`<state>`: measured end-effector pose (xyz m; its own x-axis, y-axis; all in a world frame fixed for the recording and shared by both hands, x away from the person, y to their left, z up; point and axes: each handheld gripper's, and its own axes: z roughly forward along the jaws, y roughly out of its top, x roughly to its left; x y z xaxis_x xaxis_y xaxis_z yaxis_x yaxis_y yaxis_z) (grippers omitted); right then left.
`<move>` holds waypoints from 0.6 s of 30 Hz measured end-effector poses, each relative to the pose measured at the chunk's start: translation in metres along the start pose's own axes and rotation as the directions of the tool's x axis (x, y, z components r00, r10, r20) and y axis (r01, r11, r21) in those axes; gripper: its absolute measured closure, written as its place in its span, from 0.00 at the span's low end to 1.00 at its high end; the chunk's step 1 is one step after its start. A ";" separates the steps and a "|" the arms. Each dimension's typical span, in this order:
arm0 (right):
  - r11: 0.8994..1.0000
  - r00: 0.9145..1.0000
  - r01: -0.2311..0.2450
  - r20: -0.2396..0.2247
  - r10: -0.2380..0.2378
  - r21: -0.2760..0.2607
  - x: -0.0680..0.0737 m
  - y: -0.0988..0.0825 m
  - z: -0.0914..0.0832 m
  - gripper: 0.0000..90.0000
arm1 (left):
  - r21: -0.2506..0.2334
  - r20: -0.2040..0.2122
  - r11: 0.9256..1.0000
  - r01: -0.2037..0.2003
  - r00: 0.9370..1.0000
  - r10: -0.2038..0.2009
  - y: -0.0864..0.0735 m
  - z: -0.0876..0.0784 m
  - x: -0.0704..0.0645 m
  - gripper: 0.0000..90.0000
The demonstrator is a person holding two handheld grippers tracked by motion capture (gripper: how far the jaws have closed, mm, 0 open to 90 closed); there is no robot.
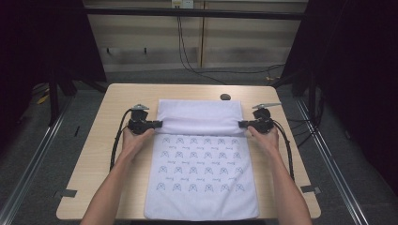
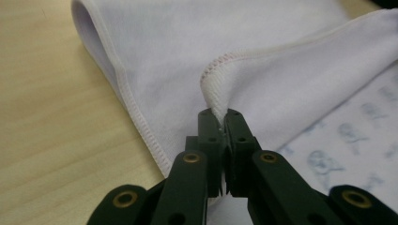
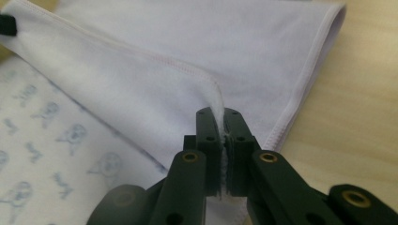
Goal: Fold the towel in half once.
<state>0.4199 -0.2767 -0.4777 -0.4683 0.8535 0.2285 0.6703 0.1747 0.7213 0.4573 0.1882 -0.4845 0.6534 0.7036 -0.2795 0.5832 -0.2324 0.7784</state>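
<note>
A white towel (image 1: pixel 202 173) lay lengthwise on the wooden surface (image 1: pixel 94 187), its near edge at the surface's near edge. The lower, larger part showed rows of small pale-blue printed figures. The far end was folded back toward the person, so a plain white band crossed the towel's width, with the fold itself on the far side of that band.

The left gripper (image 1: pixel 157 124) sat at the towel's left edge, level with the band's near hem. In the left gripper view its jaws were pressed together on a stitched corner of the towel (image 2: pixel 263 89), which rose pinched between the tips of the gripper (image 2: pixel 219 115). The folded layer curved away to the left of the corner, open like a loop at its end.

The right gripper (image 1: pixel 243 124) sat at the towel's right edge, straight across from the left one. In the right gripper view the jaws were likewise closed tight on a hemmed corner of the towel (image 3: pixel 141 89), a strip of cloth showing between the tips of the gripper (image 3: pixel 219 115).

The band hung slightly between the two grippers, lifted at both corners. A small dark round object (image 1: pixel 225 97) lay on the surface just beyond the towel's far right corner.
</note>
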 end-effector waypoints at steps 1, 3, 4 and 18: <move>0.999 1.000 -0.004 -0.016 0.003 -0.035 0.000 0.006 -0.010 0.97 | -0.020 0.012 1.000 -0.005 1.000 0.005 0.005 -0.008 -0.002 0.97; 0.997 1.000 0.005 -0.030 -0.007 -0.083 0.003 0.016 -0.023 0.97 | -0.051 0.021 0.999 -0.018 1.000 0.019 0.014 -0.020 -0.006 0.97; 0.988 0.998 0.045 -0.027 -0.050 -0.148 0.008 0.029 -0.039 0.97 | -0.112 0.037 0.994 -0.012 0.999 0.016 0.026 -0.038 -0.014 0.97; 0.933 0.975 0.178 -0.075 -0.211 -0.312 0.053 0.053 -0.148 0.96 | -0.310 0.133 0.945 -0.103 0.980 0.150 0.057 -0.139 -0.080 0.97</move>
<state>0.3453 -0.2946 -0.3311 -0.6408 0.7584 0.1197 0.3625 0.1614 0.9179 0.3711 0.2124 -0.3396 0.7920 0.5648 -0.2317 0.3343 -0.0837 0.9388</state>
